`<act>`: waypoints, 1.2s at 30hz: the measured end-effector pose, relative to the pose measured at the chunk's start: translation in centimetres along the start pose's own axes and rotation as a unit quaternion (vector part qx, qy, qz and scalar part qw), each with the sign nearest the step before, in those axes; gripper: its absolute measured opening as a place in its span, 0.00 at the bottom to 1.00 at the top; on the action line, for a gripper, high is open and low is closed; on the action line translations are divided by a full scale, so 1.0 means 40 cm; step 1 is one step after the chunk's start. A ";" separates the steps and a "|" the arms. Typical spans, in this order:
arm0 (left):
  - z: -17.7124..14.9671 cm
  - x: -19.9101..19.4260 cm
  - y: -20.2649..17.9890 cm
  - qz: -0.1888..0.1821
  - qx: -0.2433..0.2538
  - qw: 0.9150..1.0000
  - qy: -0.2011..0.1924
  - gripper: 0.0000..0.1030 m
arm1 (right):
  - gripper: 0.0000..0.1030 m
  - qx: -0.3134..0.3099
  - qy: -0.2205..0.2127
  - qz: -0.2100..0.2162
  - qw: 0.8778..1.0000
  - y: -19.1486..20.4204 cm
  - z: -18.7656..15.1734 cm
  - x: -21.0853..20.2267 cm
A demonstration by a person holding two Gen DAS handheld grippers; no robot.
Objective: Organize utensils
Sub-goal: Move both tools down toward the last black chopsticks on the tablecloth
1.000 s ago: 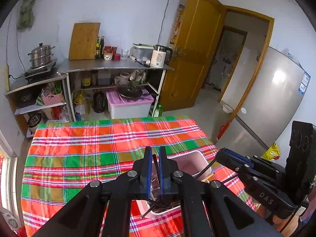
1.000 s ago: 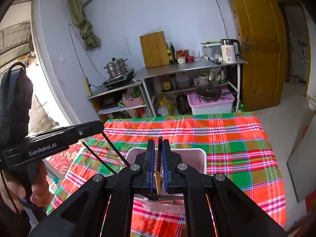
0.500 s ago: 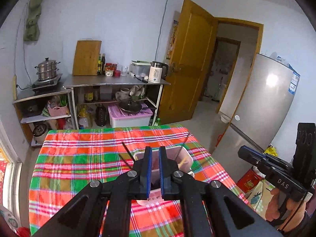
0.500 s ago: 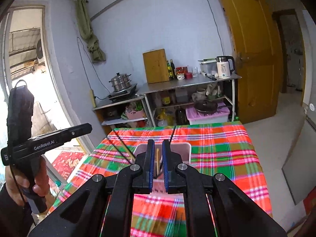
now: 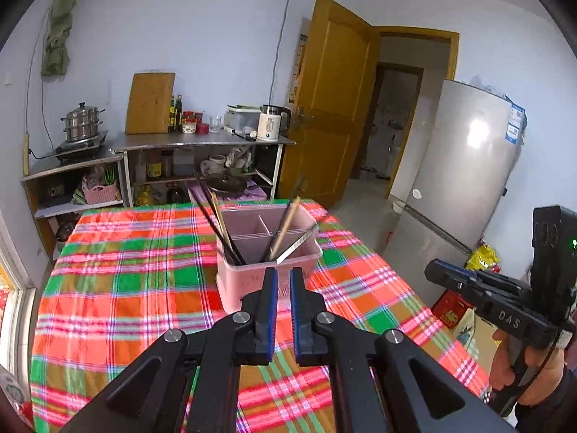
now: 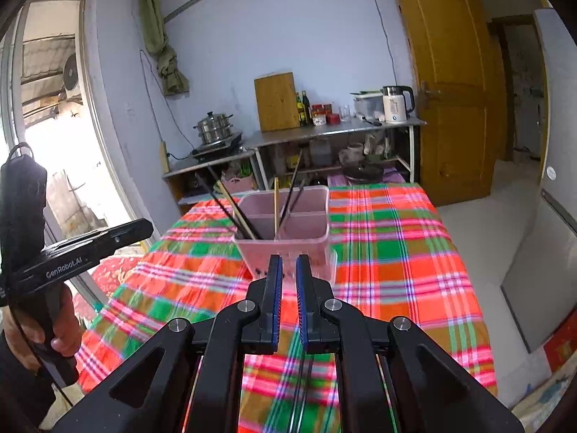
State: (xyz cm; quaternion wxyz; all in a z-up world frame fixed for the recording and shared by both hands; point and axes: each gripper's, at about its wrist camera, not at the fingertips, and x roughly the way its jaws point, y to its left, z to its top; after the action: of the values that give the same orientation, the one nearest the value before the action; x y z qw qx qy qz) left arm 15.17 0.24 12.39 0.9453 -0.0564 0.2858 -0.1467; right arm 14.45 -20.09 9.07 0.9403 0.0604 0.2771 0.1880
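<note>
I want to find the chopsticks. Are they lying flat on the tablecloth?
No, the chopsticks stand leaning inside the pink holder.

Right gripper (image 6: 288,270) closed, empty, above plaid tablecloth (image 6: 389,245). Pink divided bin (image 6: 288,249) just ahead, near the table's far edge; chopsticks (image 6: 238,213) lean inside. Left gripper (image 6: 140,229) at left, hand-held (image 6: 54,328).

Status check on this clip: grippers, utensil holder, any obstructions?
Left gripper shut, empty; right gripper shut, empty. Pink plastic divided utensil holder upright on the plaid tablecloth, dark and wooden chopsticks standing inside. Nothing in the way.
</note>
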 end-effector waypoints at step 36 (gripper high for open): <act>-0.247 0.092 0.055 -0.006 -0.052 0.994 0.091 0.05 | 0.08 0.032 0.142 -0.005 0.989 -0.050 -0.246 0.188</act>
State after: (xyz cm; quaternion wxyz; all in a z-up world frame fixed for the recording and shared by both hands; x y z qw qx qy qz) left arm 13.14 0.96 1.83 0.9102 -0.0935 0.3775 -0.1424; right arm 15.58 -18.91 -3.36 0.8900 0.0616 0.4140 0.1812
